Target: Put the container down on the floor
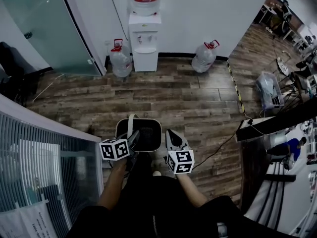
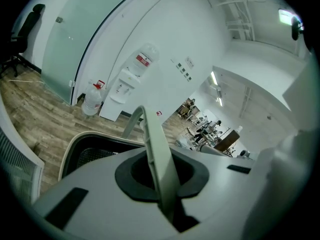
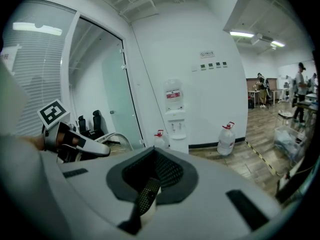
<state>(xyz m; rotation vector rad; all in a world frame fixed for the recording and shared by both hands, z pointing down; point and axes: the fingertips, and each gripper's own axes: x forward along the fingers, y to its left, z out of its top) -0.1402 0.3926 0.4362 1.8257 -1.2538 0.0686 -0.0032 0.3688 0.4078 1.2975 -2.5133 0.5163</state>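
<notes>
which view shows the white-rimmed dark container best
Head view: the white-rimmed dark container shows nearly whole from above, rim and dark inside. The left gripper view shows only its pale handle and one rim corner; the right gripper view catches just a curve of that handle.

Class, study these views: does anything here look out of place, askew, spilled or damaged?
Nothing looks spilled or damaged. One oddity: a dark cable trails loose across the wooden floor, to the right of the container.
</notes>
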